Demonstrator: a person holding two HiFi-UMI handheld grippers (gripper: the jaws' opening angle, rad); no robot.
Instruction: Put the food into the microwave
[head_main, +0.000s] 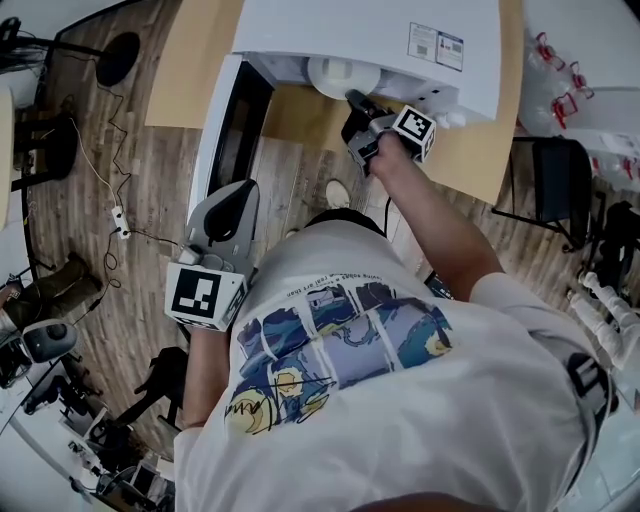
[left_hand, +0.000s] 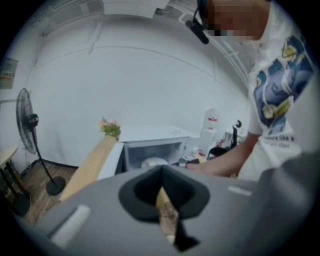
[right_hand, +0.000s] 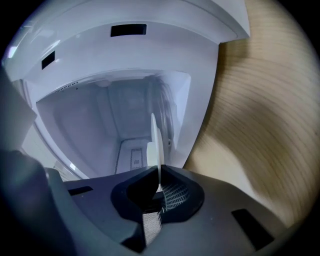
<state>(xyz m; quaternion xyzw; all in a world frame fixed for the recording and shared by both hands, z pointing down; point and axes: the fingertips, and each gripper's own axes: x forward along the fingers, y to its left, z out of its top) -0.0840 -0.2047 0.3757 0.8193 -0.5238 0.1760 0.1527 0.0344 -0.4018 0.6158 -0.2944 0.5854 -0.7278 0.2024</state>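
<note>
Far over on the left, a white power strip (head_main: 119, 222) lies on the wood floor, and the left gripper view shows a standing fan (left_hand: 27, 130) on that side by the pale wall. Next comes the left gripper (head_main: 238, 200), held low and close to the person's body, near the open microwave door (head_main: 232, 130) but apart from it. Its own view shows its jaws together with nothing between them. The door stands swung out toward the near left, dark glass facing inward. Right of it sits the white microwave (head_main: 370, 30) on a light wooden table (head_main: 190, 60), with the cavity open. A small bunch of flowers (left_hand: 110, 128) stands at the far end of the table in the left gripper view. A white plate (head_main: 338, 75) sits at the mouth of the cavity, partly inside; whatever food it carries cannot be made out. The right gripper (head_main: 356, 103) reaches in from the near right, its jaws clamped on the plate's thin rim, which shows edge-on in the right gripper view against the cavity's back wall. Further right, a dark chair (head_main: 555, 180) stands beside the table.
</note>
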